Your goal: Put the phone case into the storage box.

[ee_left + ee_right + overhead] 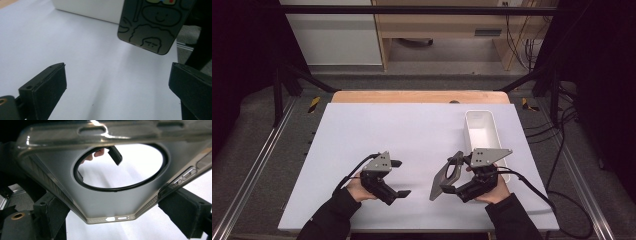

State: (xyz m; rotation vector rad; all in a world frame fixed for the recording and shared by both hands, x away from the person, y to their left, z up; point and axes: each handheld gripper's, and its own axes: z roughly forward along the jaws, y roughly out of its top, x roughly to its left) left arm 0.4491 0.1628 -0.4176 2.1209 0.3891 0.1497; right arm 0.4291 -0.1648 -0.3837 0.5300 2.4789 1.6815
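The phone case, lower right of centre, is being pinched in our right gripper jaws; our left gripper jaws are spreading empty above the desk.

My left gripper and right gripper are black two-jaw units. Each carries a grey three-cornered plate on top, drilled with small dark holes. A black cable trails from the rear of each unit. My jaws are blocky, with flat matte pads set into harder black shells. A brass-coloured fastener sits near the jaw base. Both sleeves are black.
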